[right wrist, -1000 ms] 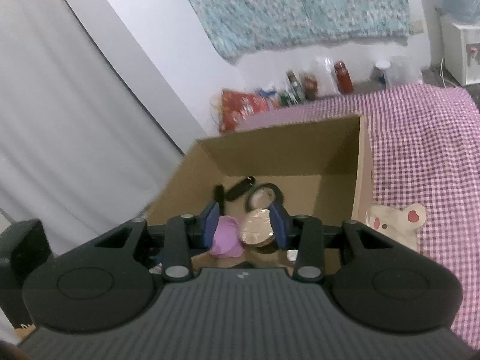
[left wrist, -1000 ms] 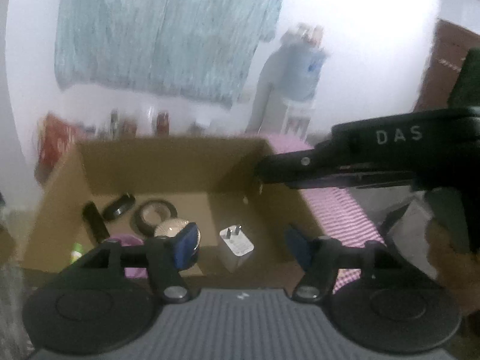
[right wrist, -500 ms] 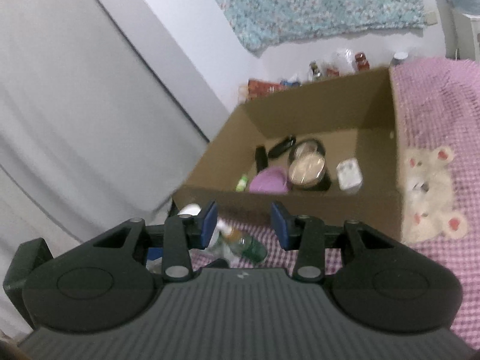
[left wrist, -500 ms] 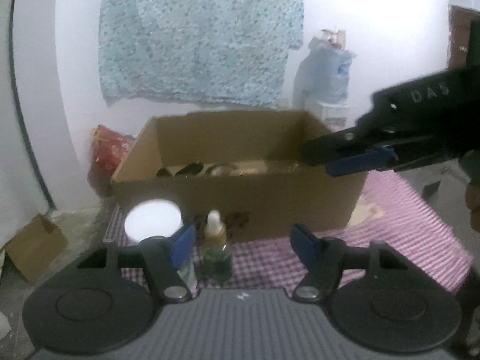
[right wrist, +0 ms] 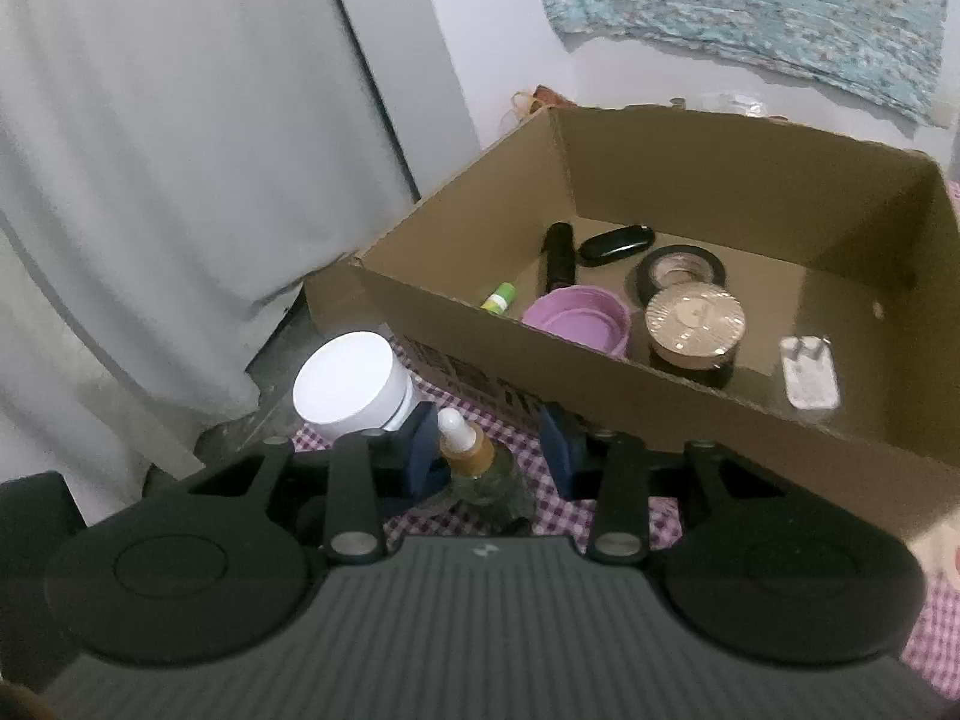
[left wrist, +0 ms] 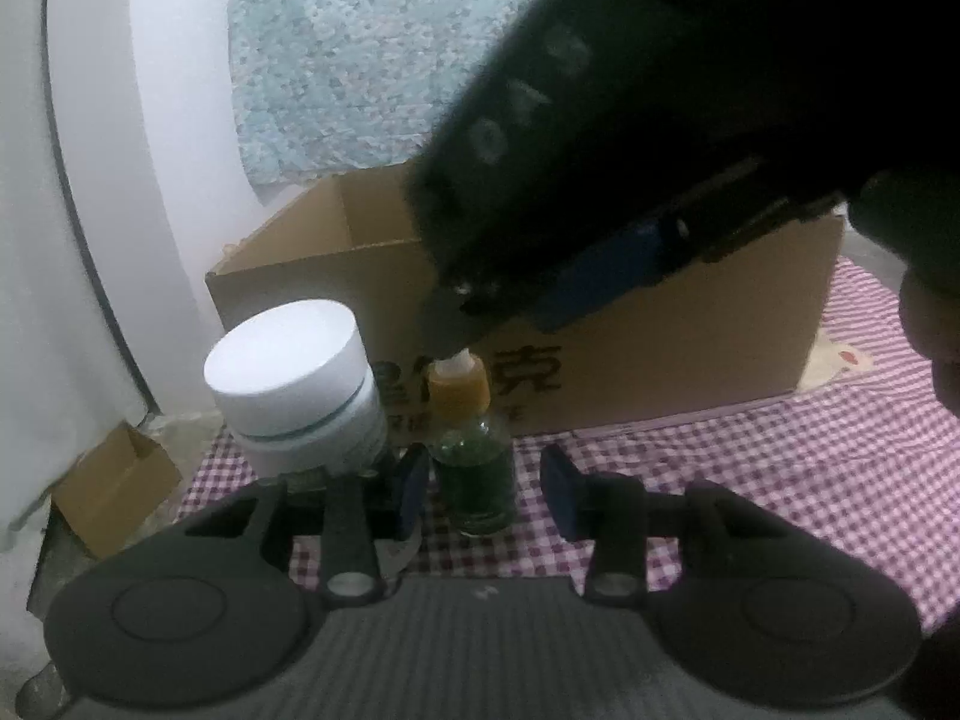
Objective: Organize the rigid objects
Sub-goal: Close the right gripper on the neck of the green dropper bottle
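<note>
In the left wrist view, the left gripper (left wrist: 485,495) had just been narrowing its jaws around the green dropper bottle (left wrist: 474,462), which stood between the pads with gaps on both sides, ungripped; the white-lidded jar (left wrist: 300,384) stood just left of it, the cardboard box (left wrist: 690,354) beyond. In the right wrist view, the right gripper (right wrist: 489,450) hung open above the same bottle (right wrist: 474,468), holding nothing. Ahead in the box lay a pink lid (right wrist: 576,318), a gold compact (right wrist: 696,318) and a charger (right wrist: 807,372), seemingly sorted; bottle and jar remained outside.
</note>
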